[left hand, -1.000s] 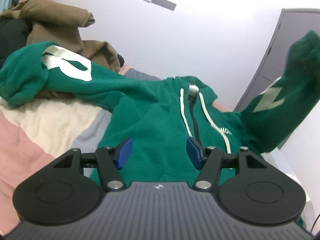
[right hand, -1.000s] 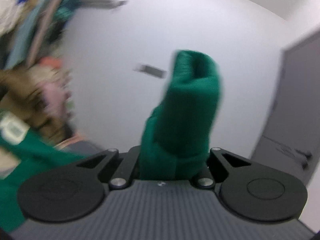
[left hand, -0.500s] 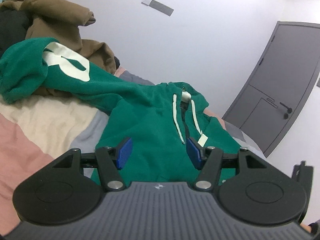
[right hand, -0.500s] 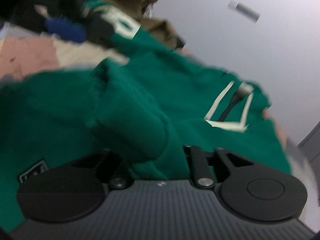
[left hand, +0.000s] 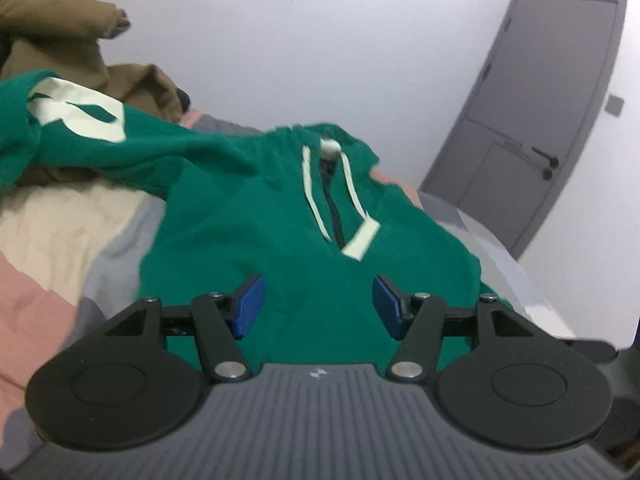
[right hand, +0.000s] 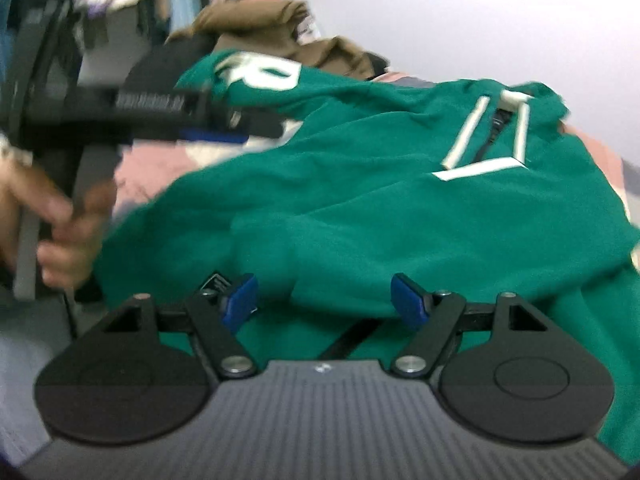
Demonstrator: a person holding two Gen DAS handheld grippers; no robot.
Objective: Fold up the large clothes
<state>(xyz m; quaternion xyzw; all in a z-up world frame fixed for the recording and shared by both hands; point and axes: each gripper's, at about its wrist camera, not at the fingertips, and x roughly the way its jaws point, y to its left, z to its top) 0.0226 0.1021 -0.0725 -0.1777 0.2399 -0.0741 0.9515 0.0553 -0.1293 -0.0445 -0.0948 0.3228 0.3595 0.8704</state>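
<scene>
Green hoodie [left hand: 248, 220] is lying front-up on the bed [left hand: 60, 216], spread across a patchwork cover of pink, cream and grey panels. The fabric is a deep green fleece. Two cream drawstrings [left hand: 310, 196] are running down either side of a dark zip at the neck, and a cream rectangular patch is sitting just below them. One sleeve [left hand: 80, 128] is stretching away toward the far left, carrying a large cream letter print, and its cuff end is draping onto a heap of brown clothes [left hand: 60, 32] at the head of the bed. In the right wrist view the other sleeve [right hand: 360, 240] is lying folded across the chest as a thick green ridge, edges blurred.

I am holding my left gripper [left hand: 318, 302] over the lower body of the hoodie, its blue pads [left hand: 249, 306] standing apart with nothing between them and no cloth gripped.

My right gripper [right hand: 324, 300] has just been opening; its jaws are standing wide, the folded sleeve lying just beyond the pads and not pinched by them.

In the right wrist view my left hand [right hand: 60, 216] is showing at the left edge, wrapped around the handle of its gripper. A grey door [left hand: 532, 120] is standing shut in the white wall beyond the bed.
</scene>
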